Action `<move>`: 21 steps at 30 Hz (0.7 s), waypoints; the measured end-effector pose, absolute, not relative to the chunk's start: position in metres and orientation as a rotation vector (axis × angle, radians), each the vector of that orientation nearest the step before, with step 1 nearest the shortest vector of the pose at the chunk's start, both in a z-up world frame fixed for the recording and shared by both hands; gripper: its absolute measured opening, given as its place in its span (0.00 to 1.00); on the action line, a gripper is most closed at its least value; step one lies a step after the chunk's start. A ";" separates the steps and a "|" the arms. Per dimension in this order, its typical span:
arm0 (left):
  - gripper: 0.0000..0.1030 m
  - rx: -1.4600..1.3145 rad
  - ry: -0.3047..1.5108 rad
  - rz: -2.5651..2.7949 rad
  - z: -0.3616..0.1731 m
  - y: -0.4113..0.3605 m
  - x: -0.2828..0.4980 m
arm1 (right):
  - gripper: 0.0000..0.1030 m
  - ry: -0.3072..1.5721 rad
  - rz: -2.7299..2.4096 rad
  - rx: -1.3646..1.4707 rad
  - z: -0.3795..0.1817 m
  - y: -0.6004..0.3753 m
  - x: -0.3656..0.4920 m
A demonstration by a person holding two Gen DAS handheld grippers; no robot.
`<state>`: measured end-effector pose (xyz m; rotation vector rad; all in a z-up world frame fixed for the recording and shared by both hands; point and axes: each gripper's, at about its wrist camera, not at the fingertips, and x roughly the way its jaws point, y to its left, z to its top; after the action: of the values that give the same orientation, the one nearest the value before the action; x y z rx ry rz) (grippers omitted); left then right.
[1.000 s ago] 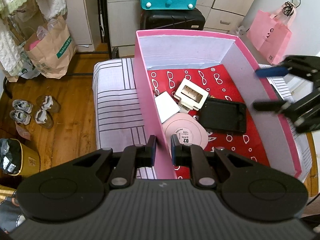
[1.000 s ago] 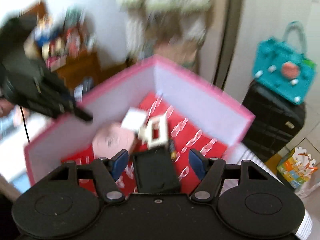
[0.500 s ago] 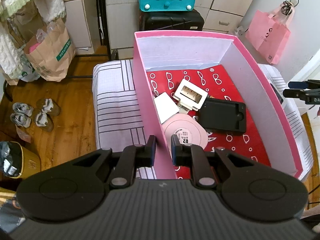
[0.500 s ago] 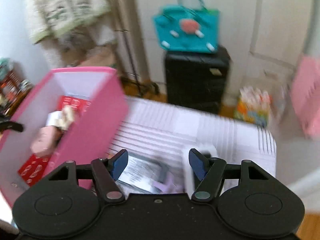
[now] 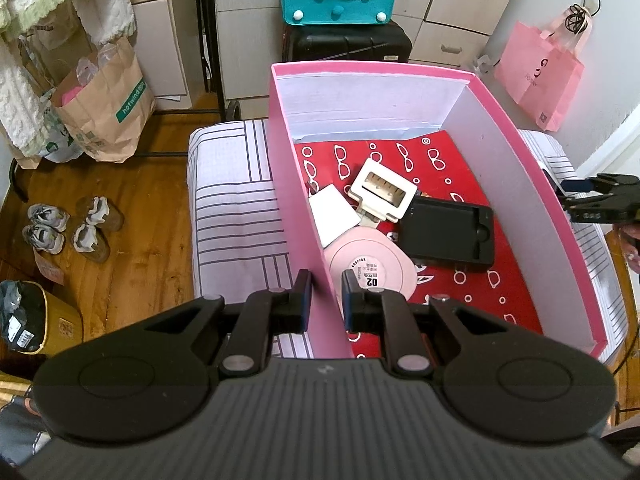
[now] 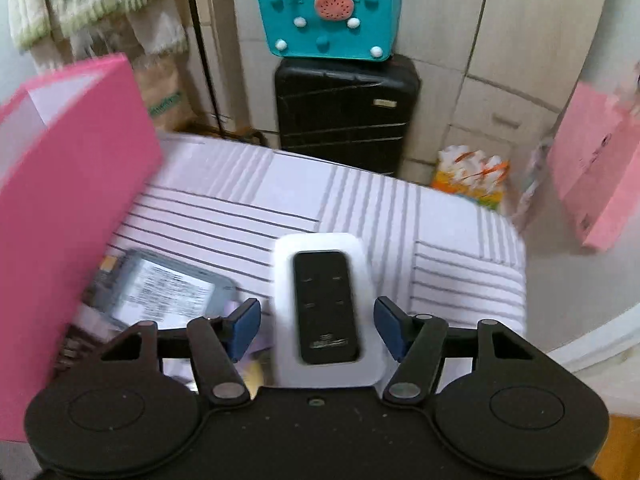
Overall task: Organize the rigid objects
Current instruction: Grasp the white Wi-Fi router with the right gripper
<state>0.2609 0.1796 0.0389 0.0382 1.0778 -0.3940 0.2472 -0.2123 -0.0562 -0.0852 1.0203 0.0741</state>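
Note:
My left gripper (image 5: 326, 300) is shut on the left wall of the open pink box (image 5: 296, 200), one finger outside and one inside. On the box's red patterned floor lie a pink round case (image 5: 368, 268), a black tray (image 5: 448, 232), a white card (image 5: 334, 218) and a cream device (image 5: 384, 190). Outside the right wall, my right gripper (image 6: 317, 328) hangs low over the striped bed cover (image 6: 280, 204) and shows small in the left wrist view (image 5: 576, 194). Its jaws are closing with a white remote holder (image 6: 326, 308) between them, the pads not pressing on it.
A grey labelled device (image 6: 160, 292) lies beside the pink box wall (image 6: 68, 200), left of my right gripper. Behind the bed stand a black suitcase (image 6: 346, 112) topped by a teal bag (image 6: 328, 12), and a pink paper bag (image 5: 540, 72). Shoes (image 5: 68, 232) sit on the wooden floor.
My right gripper left the box, swung over its right wall and came down around the white remote holder on the bed cover. The left gripper and the box kept still.

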 end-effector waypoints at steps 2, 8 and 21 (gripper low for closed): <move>0.14 0.036 1.077 -0.397 0.039 0.180 0.261 | 0.67 1.011 0.076 -0.013 -0.058 -0.220 0.251; 0.14 0.036 1.079 -0.397 0.039 0.181 0.261 | 0.64 0.974 0.087 0.008 -0.051 -0.221 0.248; 0.14 0.043 1.081 -0.396 0.038 0.180 0.261 | 0.64 0.829 0.321 0.002 0.022 -0.166 0.226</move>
<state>0.2615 0.1798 0.0380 0.0425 1.0806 -0.3963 0.2257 -0.1655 0.0221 0.0018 0.8286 0.3208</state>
